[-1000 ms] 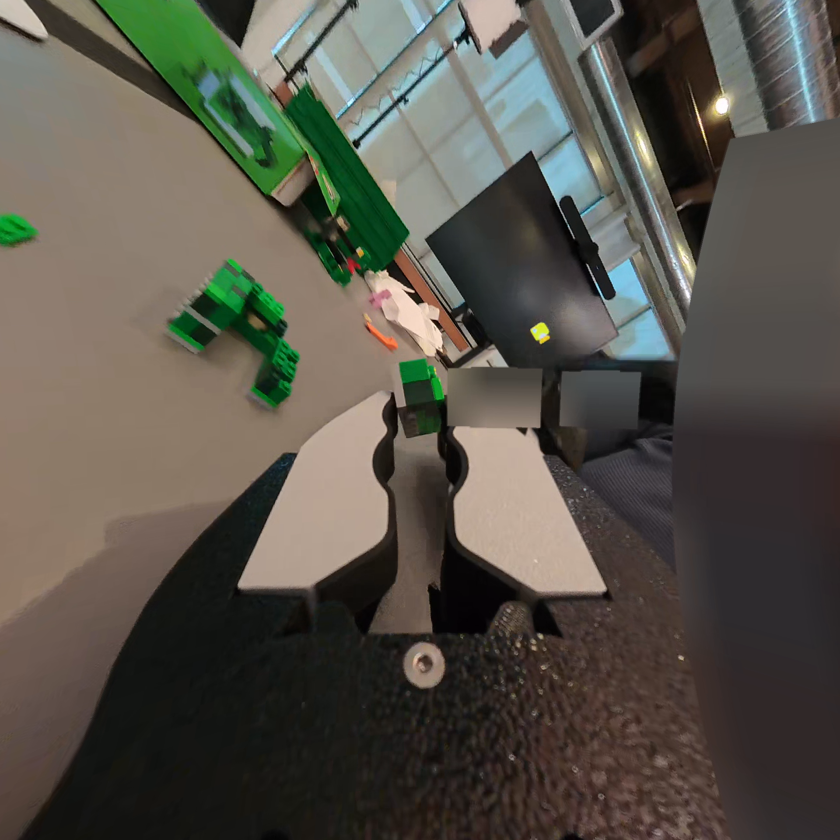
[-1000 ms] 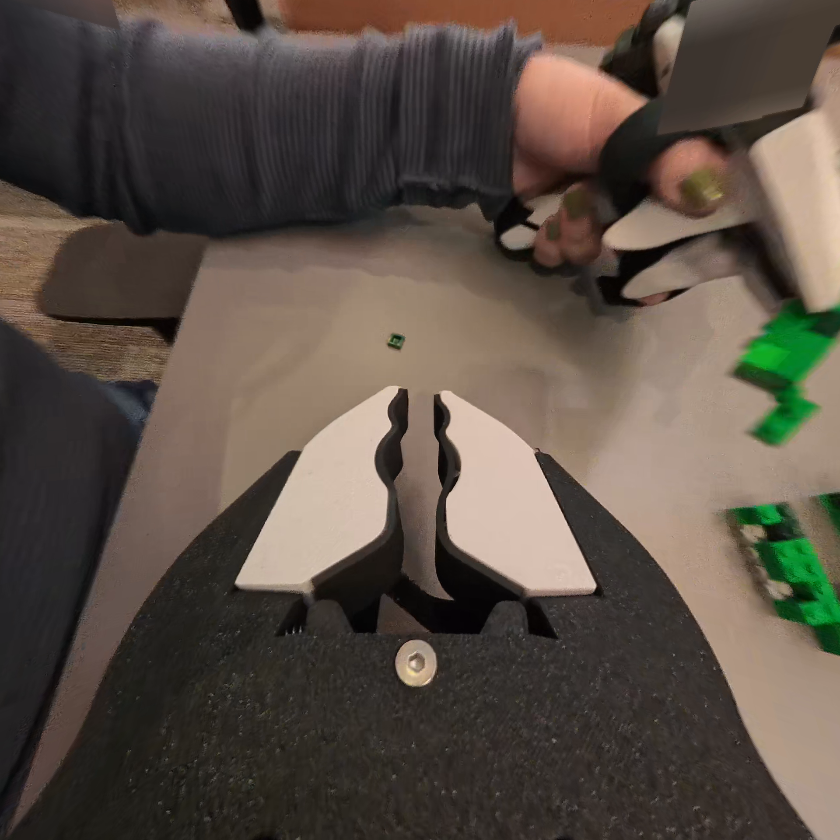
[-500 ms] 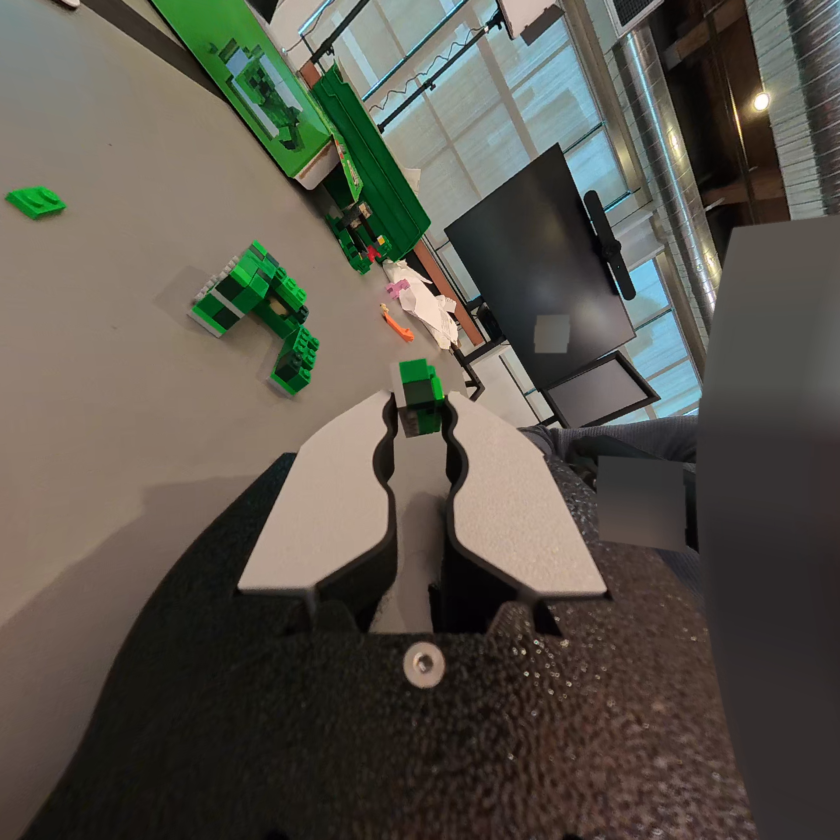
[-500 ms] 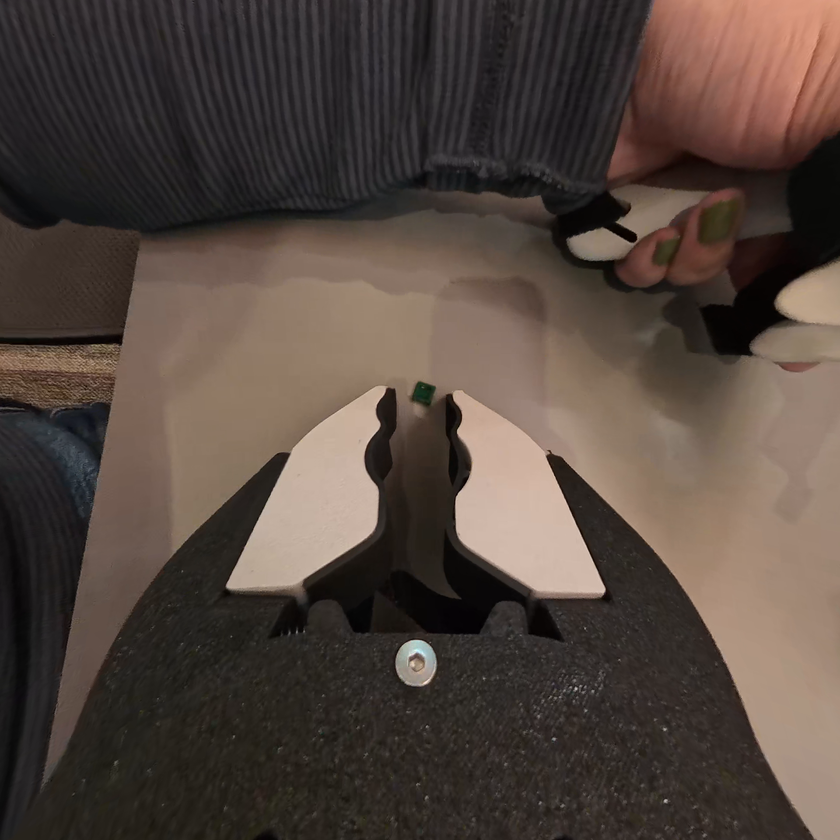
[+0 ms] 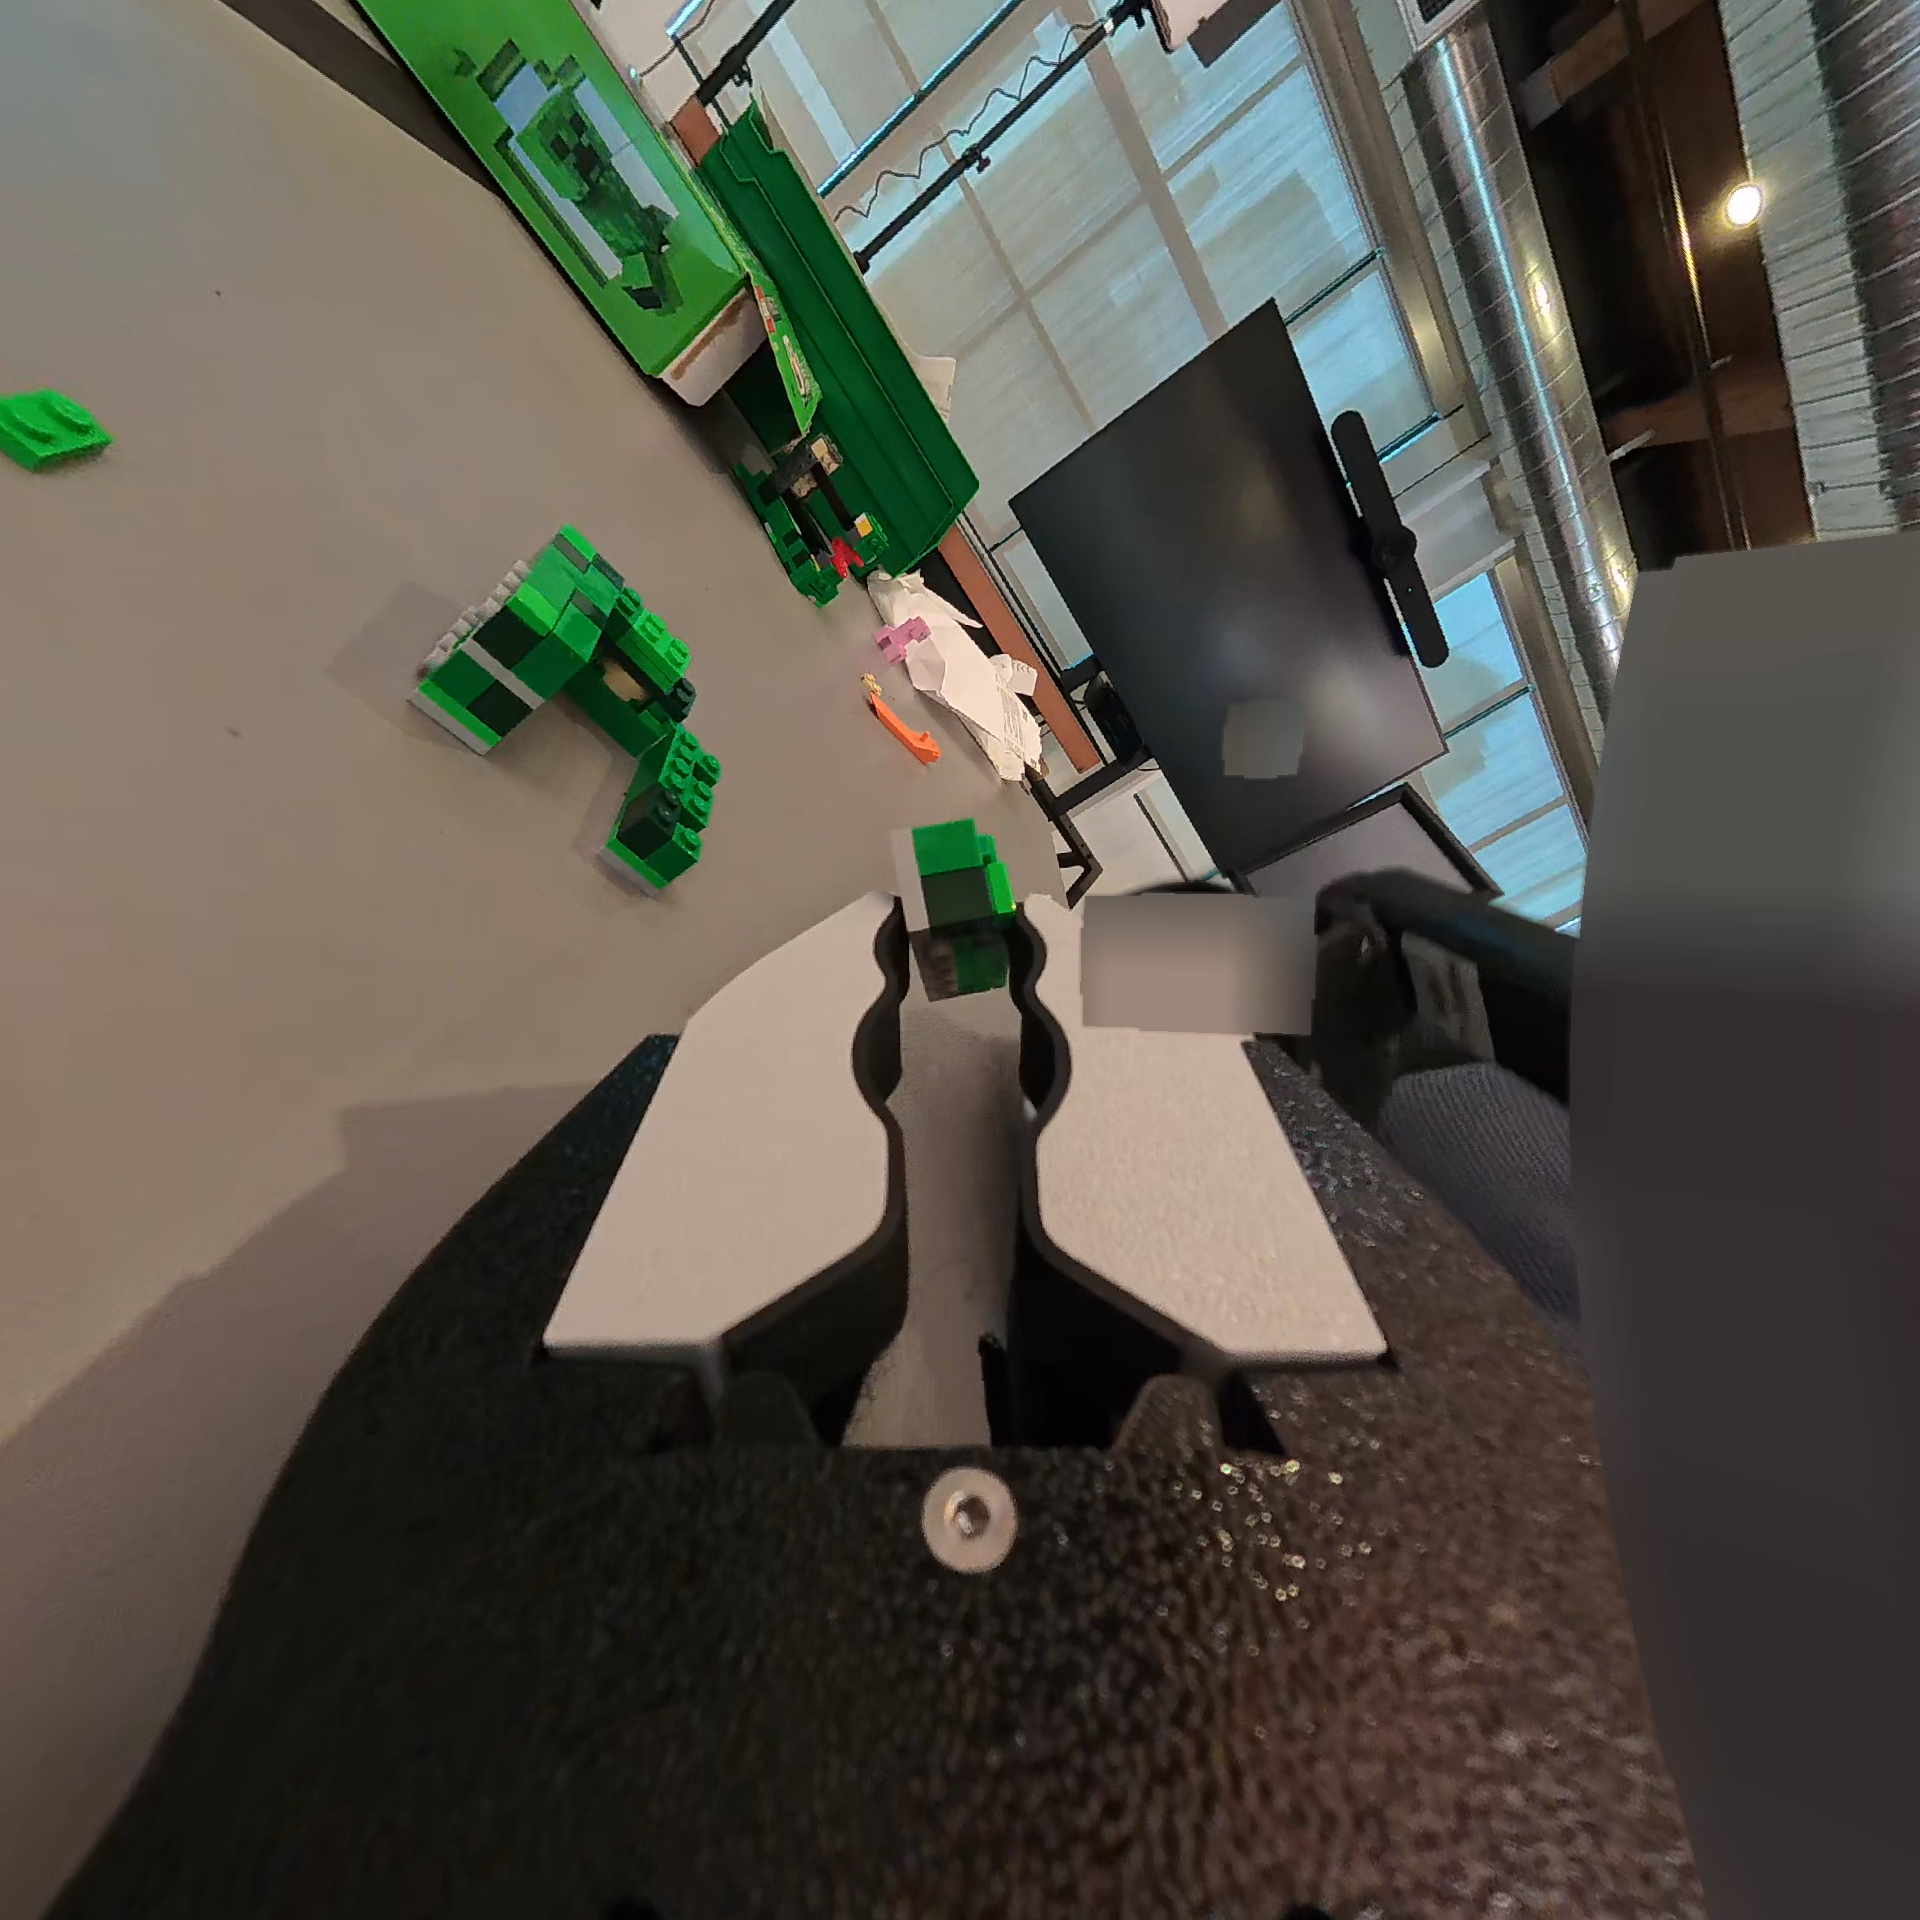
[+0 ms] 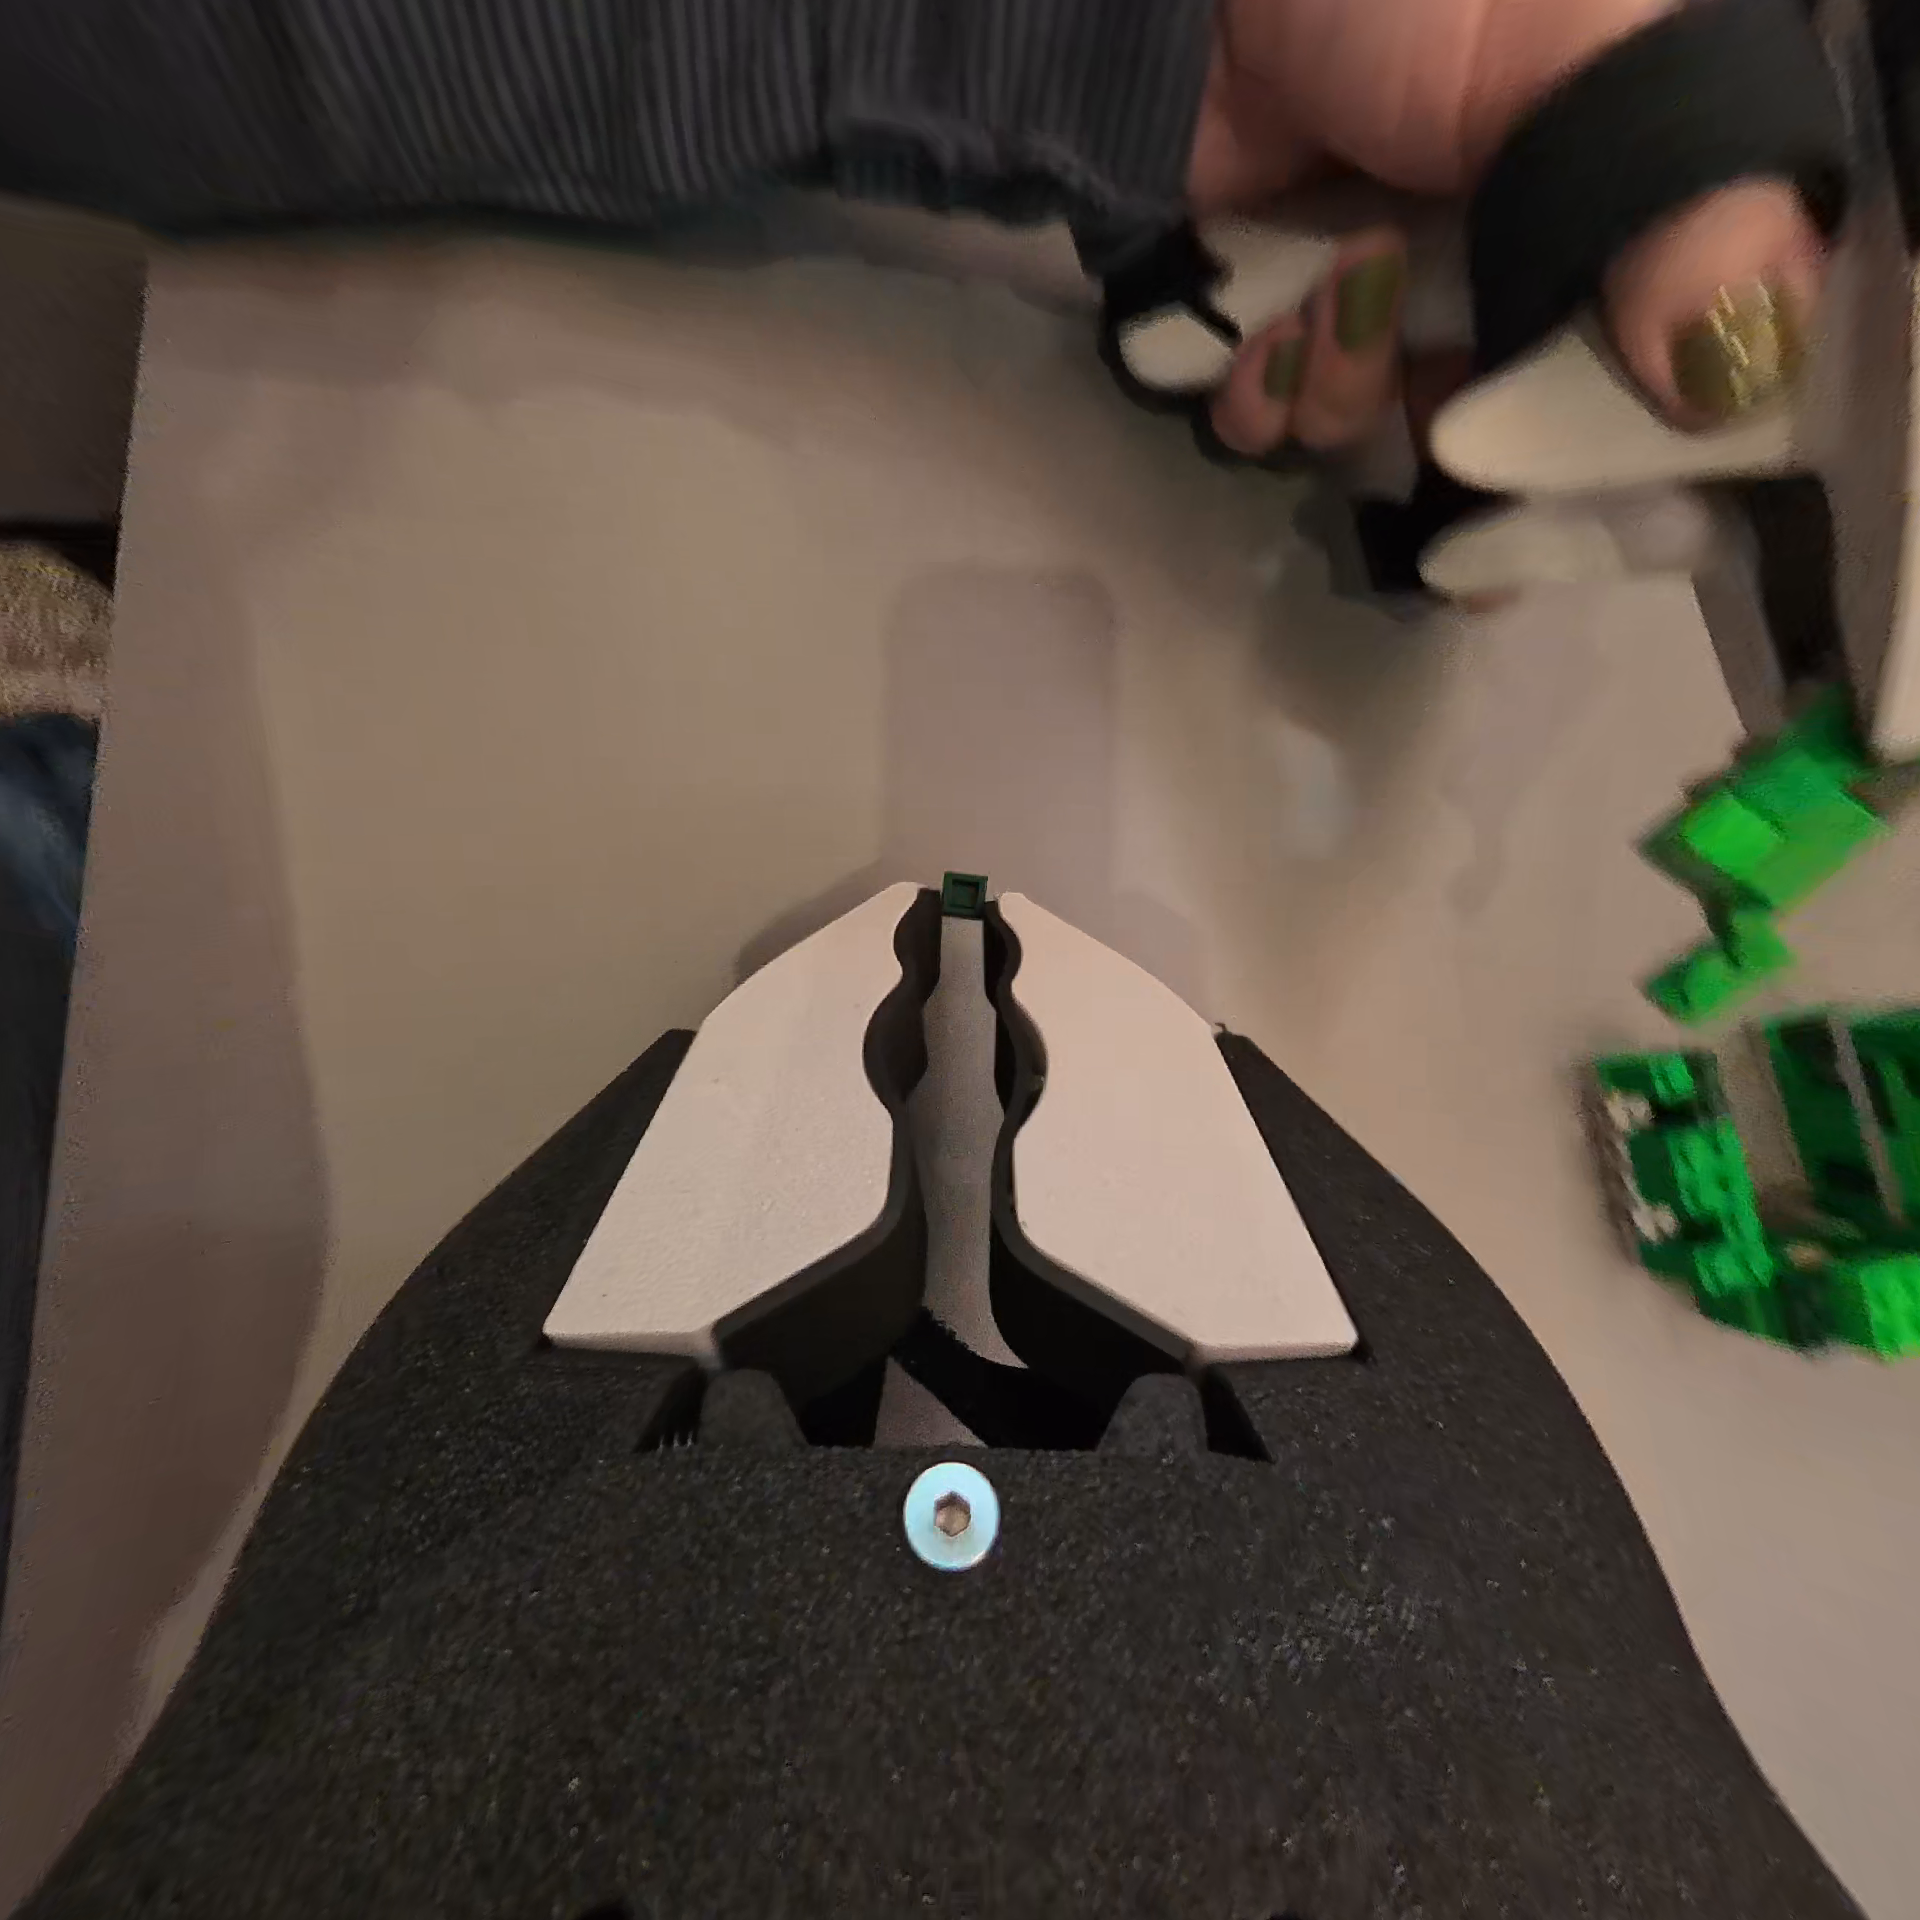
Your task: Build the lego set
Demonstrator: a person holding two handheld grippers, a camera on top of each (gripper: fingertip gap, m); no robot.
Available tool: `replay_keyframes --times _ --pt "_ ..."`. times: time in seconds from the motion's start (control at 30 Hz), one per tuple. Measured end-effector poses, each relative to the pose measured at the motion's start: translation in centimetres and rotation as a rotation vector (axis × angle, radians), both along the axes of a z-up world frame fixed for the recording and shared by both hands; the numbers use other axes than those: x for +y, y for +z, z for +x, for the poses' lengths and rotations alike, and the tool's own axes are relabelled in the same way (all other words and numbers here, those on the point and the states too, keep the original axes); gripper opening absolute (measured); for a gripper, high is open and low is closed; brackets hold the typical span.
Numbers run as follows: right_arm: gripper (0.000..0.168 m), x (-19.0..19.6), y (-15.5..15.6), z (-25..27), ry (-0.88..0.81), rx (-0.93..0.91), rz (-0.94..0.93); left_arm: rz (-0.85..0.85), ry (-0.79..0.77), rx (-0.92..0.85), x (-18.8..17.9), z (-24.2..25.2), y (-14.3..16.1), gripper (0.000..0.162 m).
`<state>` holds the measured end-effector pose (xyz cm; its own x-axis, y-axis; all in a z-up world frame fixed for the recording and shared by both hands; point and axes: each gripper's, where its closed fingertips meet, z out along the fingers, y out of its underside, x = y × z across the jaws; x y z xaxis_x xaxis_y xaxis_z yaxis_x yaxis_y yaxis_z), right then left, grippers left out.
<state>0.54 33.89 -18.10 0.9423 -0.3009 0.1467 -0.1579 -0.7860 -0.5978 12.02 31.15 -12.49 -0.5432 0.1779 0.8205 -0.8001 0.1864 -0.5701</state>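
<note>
Between right gripper (image 6: 961, 902) tips, stud (image 6: 961, 896).

my left claw (image 5: 958, 914) pinches a small green brick stack (image 5: 958, 909) above the desk (image 5: 260, 935), near a green build (image 5: 582, 691).

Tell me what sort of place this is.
Probably an office or meeting space, not a home: a large dark wall screen on a stand, tall glazed windows, and exposed metal ducting overhead, beyond the grey table.
</note>
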Motion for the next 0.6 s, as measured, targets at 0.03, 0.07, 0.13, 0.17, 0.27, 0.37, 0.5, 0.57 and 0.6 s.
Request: replay_keyframes --times 0.03,0.07,0.13,0.17,0.27,0.37,0.5,0.57,0.6 --pt "0.007 -1.8 0.3 0.1 -0.007 0.017 -0.04 0.004 -0.001 -0.002 0.0 0.0 -0.1 0.018" --pt "0.007 -3.9 0.4 0.2 -0.011 0.041 -0.094 0.009 -0.003 -0.005 -0.1 -0.1 -0.1 0.018" --pt "0.007 -8.2 0.3 -0.3 0.014 0.121 -0.229 0.018 -0.007 -0.011 -0.1 -0.2 -0.2 0.018" --pt "0.007 -10.5 0.1 -0.6 0.016 0.175 -0.312 0.021 -0.009 -0.012 -0.2 -0.2 -0.3 0.018" --pt "0.007 -16.4 -0.5 -2.2 0.007 0.389 -0.544 0.022 -0.01 -0.012 -0.2 -0.2 -0.3 0.018" --pt "0.007 -20.7 -0.7 -3.5 -0.055 0.59 -0.748 0.021 -0.011 -0.01 -0.2 -0.2 -0.3 0.018" --pt "0.007 -23.3 -1.1 -4.2 -0.108 0.737 -0.921 0.018 -0.014 -0.008 -0.2 -0.3 -0.2 0.018" --pt "0.007 -23.2 -1.3 -4.3 -0.124 0.782 -0.962 0.018 -0.016 -0.006 -0.2 -0.3 -0.3 0.018" --pt "0.007 -23.0 -1.4 -4.1 -0.132 0.785 -0.97 0.018 -0.017 -0.006 -0.2 -0.3 -0.3 0.018"
